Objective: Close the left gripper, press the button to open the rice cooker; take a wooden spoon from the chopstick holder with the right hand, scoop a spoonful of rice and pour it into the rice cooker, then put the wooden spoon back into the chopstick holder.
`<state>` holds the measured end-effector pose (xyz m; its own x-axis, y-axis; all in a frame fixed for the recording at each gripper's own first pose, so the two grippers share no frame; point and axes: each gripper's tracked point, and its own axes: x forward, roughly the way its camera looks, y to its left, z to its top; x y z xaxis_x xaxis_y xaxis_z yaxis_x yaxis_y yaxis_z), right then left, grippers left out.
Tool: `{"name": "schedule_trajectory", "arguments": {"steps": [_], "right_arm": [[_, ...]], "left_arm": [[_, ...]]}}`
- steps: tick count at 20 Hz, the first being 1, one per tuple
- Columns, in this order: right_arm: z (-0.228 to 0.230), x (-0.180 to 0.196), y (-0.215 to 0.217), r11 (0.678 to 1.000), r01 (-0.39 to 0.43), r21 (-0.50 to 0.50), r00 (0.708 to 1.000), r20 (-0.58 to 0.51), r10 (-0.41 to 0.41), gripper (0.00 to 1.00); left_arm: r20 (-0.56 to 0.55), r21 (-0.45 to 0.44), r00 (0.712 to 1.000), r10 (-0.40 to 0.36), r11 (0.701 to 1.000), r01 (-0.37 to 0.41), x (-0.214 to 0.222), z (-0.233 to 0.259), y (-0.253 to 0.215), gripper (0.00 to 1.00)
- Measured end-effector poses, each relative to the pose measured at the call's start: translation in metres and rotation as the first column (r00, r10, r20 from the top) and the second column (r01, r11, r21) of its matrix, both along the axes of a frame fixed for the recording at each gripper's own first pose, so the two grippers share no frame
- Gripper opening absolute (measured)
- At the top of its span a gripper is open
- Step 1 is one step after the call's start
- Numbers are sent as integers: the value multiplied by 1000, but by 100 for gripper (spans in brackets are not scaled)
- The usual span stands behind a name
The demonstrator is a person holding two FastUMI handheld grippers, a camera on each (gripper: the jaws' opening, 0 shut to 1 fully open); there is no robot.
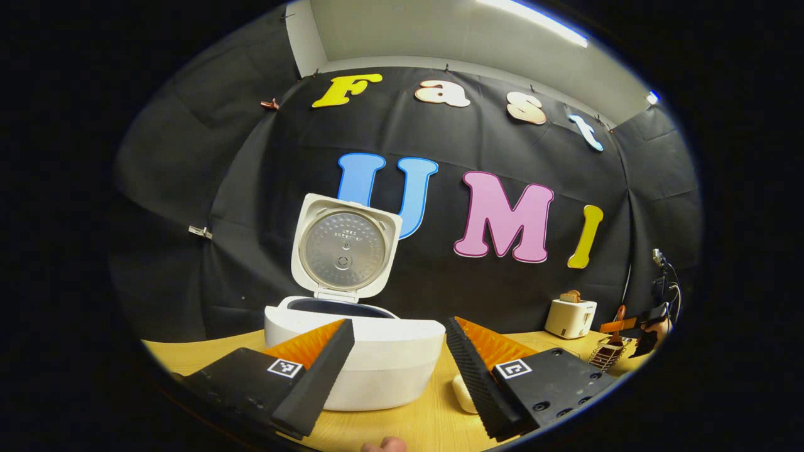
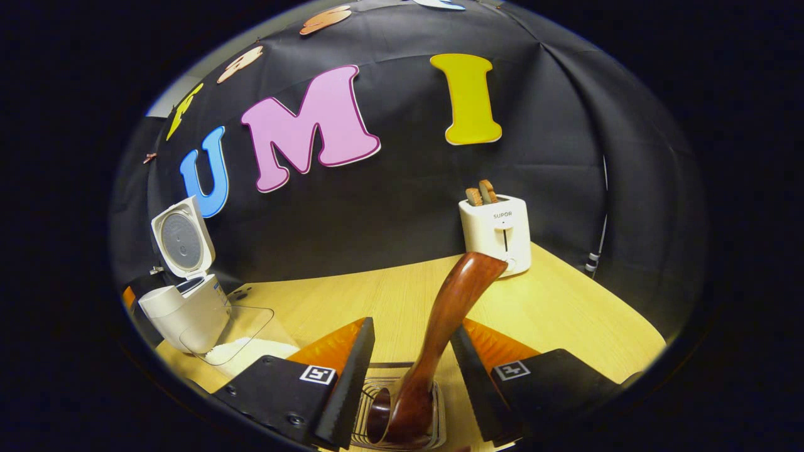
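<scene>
The white rice cooker (image 1: 377, 355) stands on the wooden table with its lid (image 1: 342, 248) swung upright and the pot uncovered. My left gripper (image 1: 399, 361) hovers open just in front of it, with nothing between the fingers. In the right gripper view, a dark wooden spoon (image 2: 449, 311) stands tilted in the wire chopstick holder (image 2: 433, 411). My right gripper (image 2: 411, 370) is open, with one finger on either side of the handle; the handle is nearer the right finger. The cooker (image 2: 185, 311) sits at far left beside a clear container of rice (image 2: 242, 351).
A white toaster (image 2: 496, 232) with bread slices stands at the back of the table, also seen as the toaster (image 1: 570, 317) in the left gripper view. There the right gripper (image 1: 634, 333) and a hand hover over the holder (image 1: 606, 355). A small white object (image 1: 463, 394) lies right of the cooker.
</scene>
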<state>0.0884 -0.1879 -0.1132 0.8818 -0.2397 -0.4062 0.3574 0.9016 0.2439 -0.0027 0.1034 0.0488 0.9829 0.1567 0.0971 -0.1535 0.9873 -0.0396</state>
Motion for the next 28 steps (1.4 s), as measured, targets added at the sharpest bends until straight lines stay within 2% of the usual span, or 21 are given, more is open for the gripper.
{"name": "schedule_trajectory", "arguments": {"steps": [2,5,7,9,17,22,25,28], "right_arm": [[-9,2,1,1000,9,19,1000,-21,-9,75],[-12,-1,-3,998,26,56,999,-36,-24,30],[-2,1,3,997,12,71,1000,2,-12,27],[6,-1,4,999,13,34,1000,17,-14,20],[56,-5,3,997,35,-74,994,107,-27,20],[101,0,6,969,56,-239,988,152,-20,20],[135,12,22,952,47,-302,980,196,14,20],[158,31,53,955,6,-297,971,230,66,20]], "left_arm": [[1,-6,1000,0,1000,0,-1,2,2,96],[10,-16,1000,8,1000,-8,-2,5,8,96],[12,-28,1000,14,1000,-13,-3,5,12,96],[9,-37,1000,15,999,-15,-3,3,13,96],[8,-39,1000,0,999,0,-2,3,10,96],[1,-44,1000,3,999,-3,-2,2,13,96],[-1,-53,1000,0,999,0,-3,2,15,96],[-2,-62,1000,1,998,-1,-3,1,19,96]]}}
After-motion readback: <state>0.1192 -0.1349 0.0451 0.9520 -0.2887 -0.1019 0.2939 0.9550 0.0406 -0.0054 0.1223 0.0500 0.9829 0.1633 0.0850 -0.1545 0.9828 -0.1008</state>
